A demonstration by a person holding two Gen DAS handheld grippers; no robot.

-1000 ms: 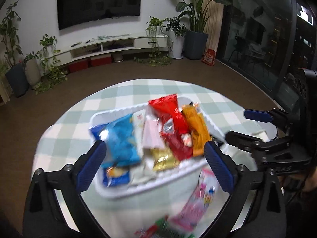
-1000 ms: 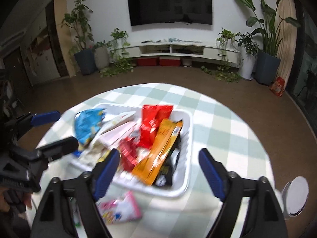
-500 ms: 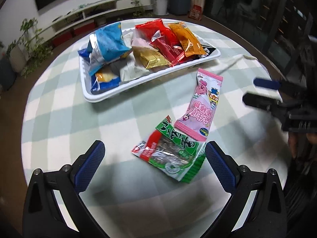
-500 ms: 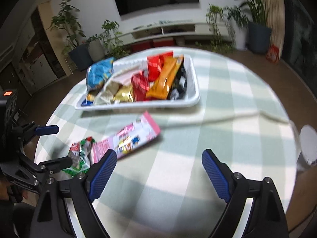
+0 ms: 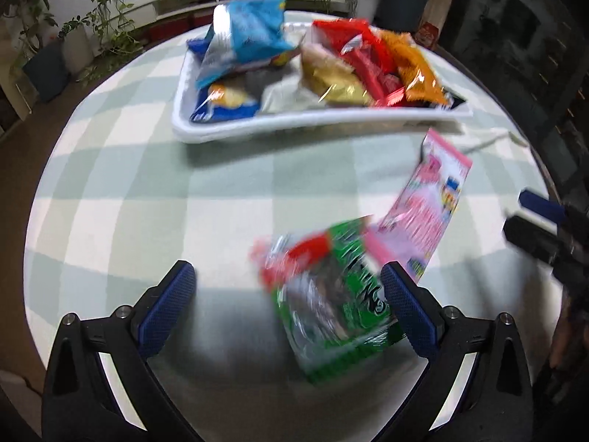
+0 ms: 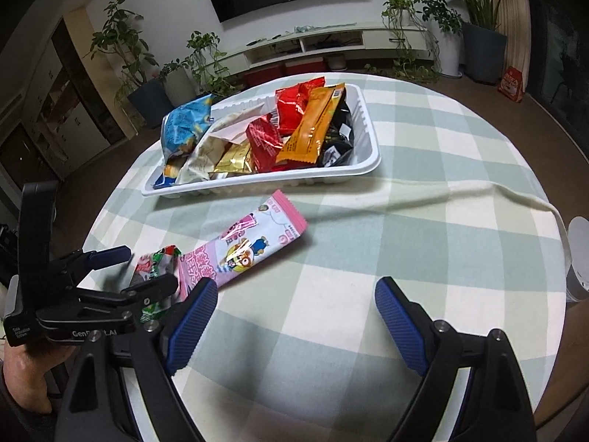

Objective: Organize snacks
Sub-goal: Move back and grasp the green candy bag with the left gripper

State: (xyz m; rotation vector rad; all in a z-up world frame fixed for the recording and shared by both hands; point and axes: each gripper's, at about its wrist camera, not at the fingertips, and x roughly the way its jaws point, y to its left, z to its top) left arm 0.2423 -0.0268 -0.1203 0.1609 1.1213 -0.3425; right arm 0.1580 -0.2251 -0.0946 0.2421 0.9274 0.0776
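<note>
2 snack packets lie loose on the surface, outside the tray, so these are judged to be the items left to sort. The green-and-red crinkled foil packet lies flat at the near edge of the round surface with the green-and-white check cloth. The long pink flat-sealed wrapper with cartoon print lies at 1 o'clock from the green packet, its near end touching or overlapping it; the left wrist view is too blurred to tell which.

The white rectangular ribbed plastic tray stands at 12 o'clock from both packets, well apart from the green one and near the far end of the pink wrapper. It holds the sorted stock: blue, cream, gold, red, orange and black packets, piled and leaning on one another.

The left tool points steeply down over the green packet. Its blue pads stand apart; the right pad is beside the packet's right edge and the other is well clear to the left. Nothing is clamped. This placement is judged to prepare a straddling grasp of the green packet.

The right tool hangs over bare cloth at 4 o'clock from the pink wrapper, pads wide apart and empty, likely waiting clear of the left tool's path.
</note>
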